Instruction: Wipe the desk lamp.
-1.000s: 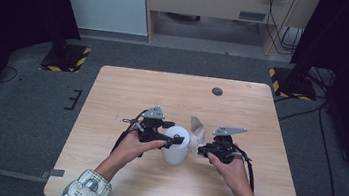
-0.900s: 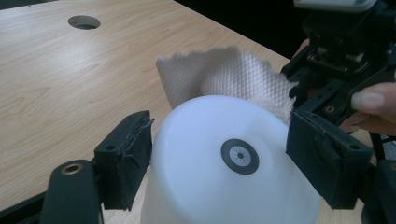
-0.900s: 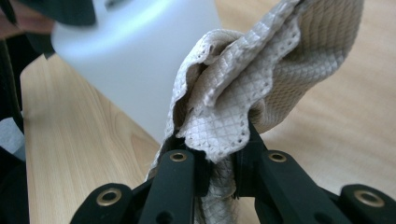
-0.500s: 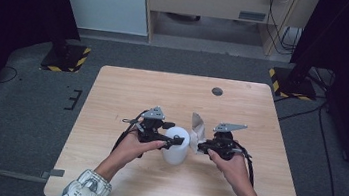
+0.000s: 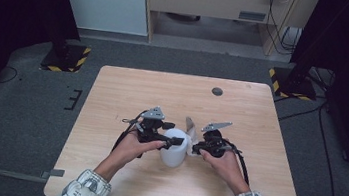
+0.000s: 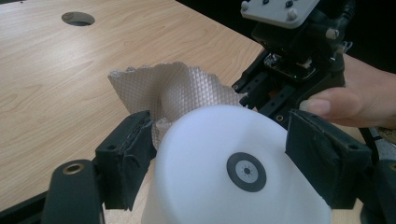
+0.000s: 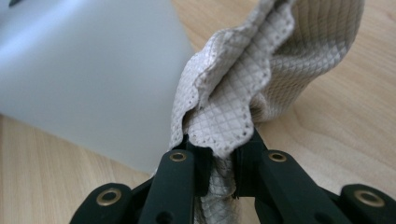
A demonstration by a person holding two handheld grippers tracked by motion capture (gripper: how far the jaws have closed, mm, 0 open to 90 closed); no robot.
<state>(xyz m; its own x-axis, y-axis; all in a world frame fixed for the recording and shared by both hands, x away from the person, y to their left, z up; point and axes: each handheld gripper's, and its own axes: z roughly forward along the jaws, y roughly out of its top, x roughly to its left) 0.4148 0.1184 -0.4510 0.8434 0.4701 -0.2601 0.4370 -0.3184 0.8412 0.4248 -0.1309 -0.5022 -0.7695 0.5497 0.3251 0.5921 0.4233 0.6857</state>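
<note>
The left gripper (image 5: 170, 133) is clamped on a white plastic cup (image 5: 175, 146) that stands upside down on the counter (image 5: 121, 101); in the left gripper view its two black padded jaws press against opposite sides of the cup (image 6: 233, 172), whose flat bottom, marked with a dark ring, faces up between them. Just beyond the cup from this gripper a beige quilted cloth (image 6: 180, 93) rises in a crumpled fold, touching the cup's far side. The right gripper (image 5: 195, 147) sits just beside the cup on the side away from the left gripper, and its jaws are nearly closed, pinching the cloth (image 7: 233, 102) between their tips. In the right gripper view the cloth stands up and away from the jaws, fanning into a loose curl ahead of them, while the cup's white wall (image 7: 88, 74) lies close on the left of the jaws. From above, the cloth (image 5: 190, 126) sticks up ahead of the two grippers, at the cup's far edge. A small dark round hole (image 5: 217, 91) lies in the counter well ahead of both grippers.
</note>
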